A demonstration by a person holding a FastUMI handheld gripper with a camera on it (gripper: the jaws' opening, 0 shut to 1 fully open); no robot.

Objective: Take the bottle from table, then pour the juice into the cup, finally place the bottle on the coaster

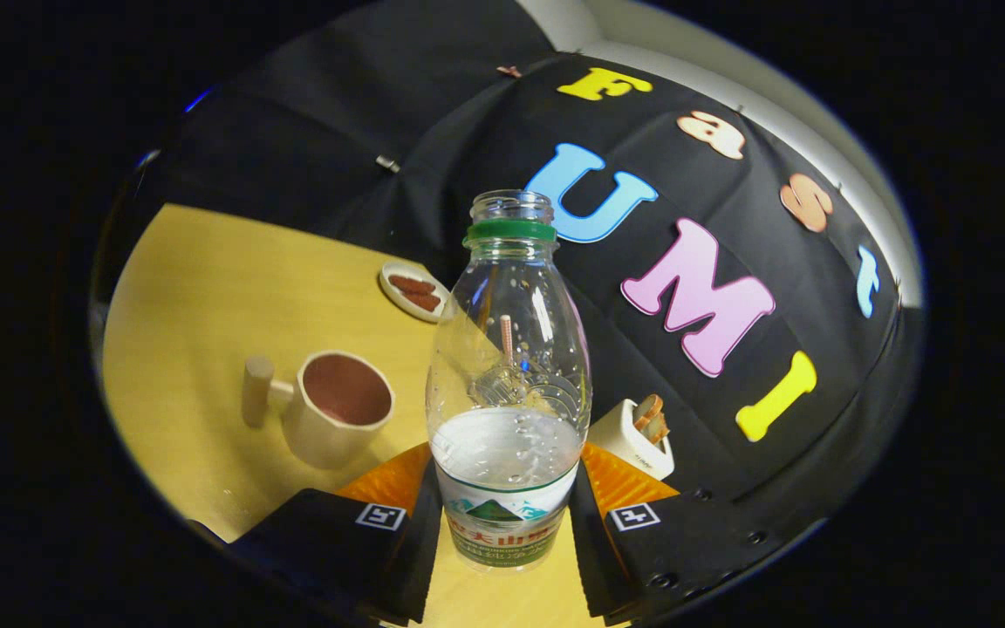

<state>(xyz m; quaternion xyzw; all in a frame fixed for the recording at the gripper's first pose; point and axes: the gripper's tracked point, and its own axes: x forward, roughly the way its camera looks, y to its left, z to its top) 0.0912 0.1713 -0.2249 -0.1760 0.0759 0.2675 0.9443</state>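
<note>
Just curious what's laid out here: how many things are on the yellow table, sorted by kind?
Bottles: 1, the bottle, uncapped, partly full of clear liquid, gripped in the claw
Cups: 1, the cream cup, beyond the claw
Dishes: 1, the small dish with brown pieces, beyond the cup
White holders: 1, the white holder with brown slices, beside the bottle
Total: 4

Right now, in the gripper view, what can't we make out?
- Bottle: its base sits low between the fingers; whether it stands on the table or is lifted can't be told.
- Gripper: the finger pads' contact is covered by the bottle's label.
- Cup: the inside bottom is shadowed; contents unclear.
- Small dish beyond the cup: the brown pieces are too small to identify.
- White holder: partly behind the bottle and right finger.
</note>
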